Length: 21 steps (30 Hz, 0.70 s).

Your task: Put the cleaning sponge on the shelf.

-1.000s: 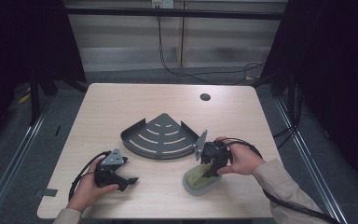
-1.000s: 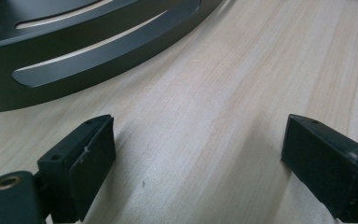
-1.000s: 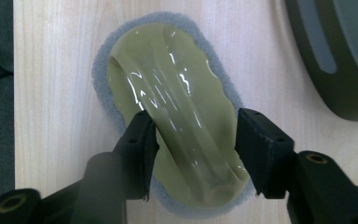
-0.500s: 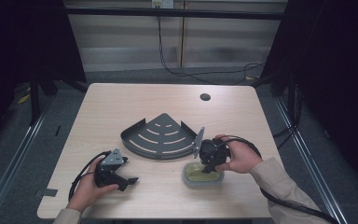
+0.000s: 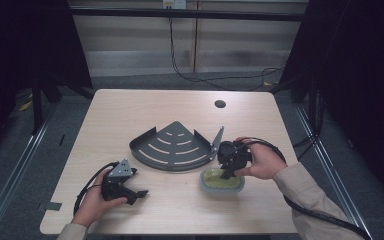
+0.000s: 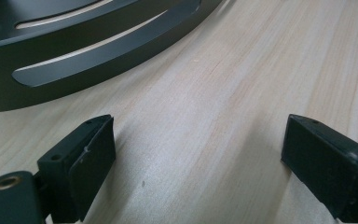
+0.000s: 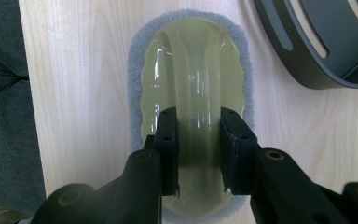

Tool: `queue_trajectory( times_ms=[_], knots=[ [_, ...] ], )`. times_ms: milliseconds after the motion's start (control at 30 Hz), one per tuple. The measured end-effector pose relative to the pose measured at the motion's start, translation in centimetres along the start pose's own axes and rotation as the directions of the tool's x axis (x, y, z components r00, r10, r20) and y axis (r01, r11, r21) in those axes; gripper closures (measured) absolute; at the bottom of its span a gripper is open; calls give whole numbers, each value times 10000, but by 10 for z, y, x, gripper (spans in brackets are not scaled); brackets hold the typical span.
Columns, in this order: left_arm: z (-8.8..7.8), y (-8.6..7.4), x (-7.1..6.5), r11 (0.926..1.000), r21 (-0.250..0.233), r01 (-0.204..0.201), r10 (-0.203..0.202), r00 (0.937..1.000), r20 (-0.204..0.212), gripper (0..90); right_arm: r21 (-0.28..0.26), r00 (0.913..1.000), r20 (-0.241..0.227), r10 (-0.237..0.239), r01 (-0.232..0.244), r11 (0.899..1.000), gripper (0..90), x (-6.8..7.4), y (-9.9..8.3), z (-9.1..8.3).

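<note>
Right gripper [image 7: 199, 154] pinches the central ridge handle of the sponge scrubber [image 7: 193, 84]. A second ago the scrubber sat tilted under it; now it lies flat on the table [image 5: 130, 115], directly below the jaws, so this looks like a set-down or a press. Contact with the table is likely, hard to confirm. Corner shelf [image 5: 175, 146] sits just beside it. Left gripper [image 6: 200, 163] rests with jaws spread, nothing between them.
</note>
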<state>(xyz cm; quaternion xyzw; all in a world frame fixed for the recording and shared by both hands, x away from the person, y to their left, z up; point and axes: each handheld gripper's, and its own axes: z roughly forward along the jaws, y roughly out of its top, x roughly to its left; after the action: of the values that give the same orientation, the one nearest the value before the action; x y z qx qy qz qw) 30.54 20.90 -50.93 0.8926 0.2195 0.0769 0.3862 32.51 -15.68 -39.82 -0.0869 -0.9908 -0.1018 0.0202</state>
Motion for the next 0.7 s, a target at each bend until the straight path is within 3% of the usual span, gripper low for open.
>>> queue_trajectory(
  times_ms=[367,700],
  knots=[
    [0,0,0,10000,9,-12,12,10000,2,93,93,9997,124,214,-215,9997,710,-5,1,-12],
    [0,0,0,10000,3,-9,9,10000,9,92,-173,9987,280,421,-417,9990,710,-14,0,-27]
  ],
)
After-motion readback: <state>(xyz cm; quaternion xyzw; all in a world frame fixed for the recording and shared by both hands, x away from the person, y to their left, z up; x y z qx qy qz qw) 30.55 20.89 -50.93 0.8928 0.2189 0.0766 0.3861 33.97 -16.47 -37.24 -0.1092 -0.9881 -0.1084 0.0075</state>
